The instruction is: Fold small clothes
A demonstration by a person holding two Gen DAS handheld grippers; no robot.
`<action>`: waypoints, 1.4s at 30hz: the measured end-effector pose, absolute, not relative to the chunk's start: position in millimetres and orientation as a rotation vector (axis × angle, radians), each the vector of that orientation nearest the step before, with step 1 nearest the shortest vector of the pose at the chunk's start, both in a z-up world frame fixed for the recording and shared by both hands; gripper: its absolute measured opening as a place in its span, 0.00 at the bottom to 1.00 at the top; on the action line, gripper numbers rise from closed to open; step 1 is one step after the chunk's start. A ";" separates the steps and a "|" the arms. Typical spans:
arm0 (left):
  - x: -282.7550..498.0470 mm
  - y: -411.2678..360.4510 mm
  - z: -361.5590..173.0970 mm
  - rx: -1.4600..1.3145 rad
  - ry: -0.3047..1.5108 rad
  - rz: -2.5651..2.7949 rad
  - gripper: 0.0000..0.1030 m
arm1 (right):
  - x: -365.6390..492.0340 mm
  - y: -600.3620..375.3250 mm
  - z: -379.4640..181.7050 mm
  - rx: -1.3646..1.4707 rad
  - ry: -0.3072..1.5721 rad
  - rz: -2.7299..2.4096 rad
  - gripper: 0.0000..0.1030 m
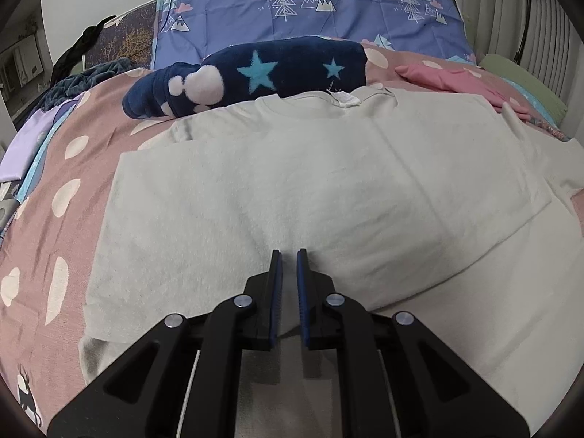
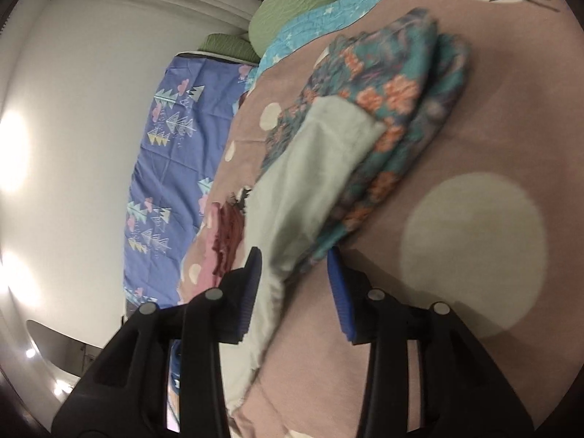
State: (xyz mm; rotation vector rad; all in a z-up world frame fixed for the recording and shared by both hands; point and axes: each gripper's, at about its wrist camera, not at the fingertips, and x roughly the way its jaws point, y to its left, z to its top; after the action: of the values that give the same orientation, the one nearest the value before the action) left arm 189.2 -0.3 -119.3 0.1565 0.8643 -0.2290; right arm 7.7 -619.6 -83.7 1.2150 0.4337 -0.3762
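Note:
A pale cream T-shirt (image 1: 299, 182) lies spread on the pink bedspread (image 1: 54, 168), its left side folded inward and its collar label at the far edge. My left gripper (image 1: 289, 255) hovers over the shirt's near middle, jaws nearly together with a narrow gap, holding nothing. In the right wrist view, my right gripper (image 2: 294, 259) is open, its fingers on either side of the shirt's pale sleeve (image 2: 321, 168), which lies across a folded teal floral garment (image 2: 394, 109). The jaws do not press the cloth.
A navy star-patterned fleece (image 1: 255, 73) lies just beyond the collar. A pink garment (image 1: 456, 80) lies at the far right. A blue tree-print sheet (image 1: 310, 3) covers the back, and green pillows (image 2: 295, 3) sit by the wall. Lilac clothes (image 1: 22, 146) lie at left.

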 end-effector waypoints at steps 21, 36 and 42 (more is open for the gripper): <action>192.1 9.5 -119.6 0.070 0.878 -0.264 0.10 | 89.3 -543.4 -4.5 1.049 0.254 -0.174 0.05; 193.1 34.3 -108.1 -0.328 0.909 -0.505 0.47 | 172.5 -210.3 -121.5 0.550 0.907 0.384 0.12; 202.7 -2.8 -102.5 -0.433 0.953 -0.680 0.56 | 167.5 -216.7 -116.0 0.517 0.867 0.386 0.14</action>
State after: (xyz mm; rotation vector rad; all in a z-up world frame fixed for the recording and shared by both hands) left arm 202.7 -2.8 -102.5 -0.4332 0.9532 -0.6805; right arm 167.5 -216.7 -116.0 0.5167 0.8672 0.3863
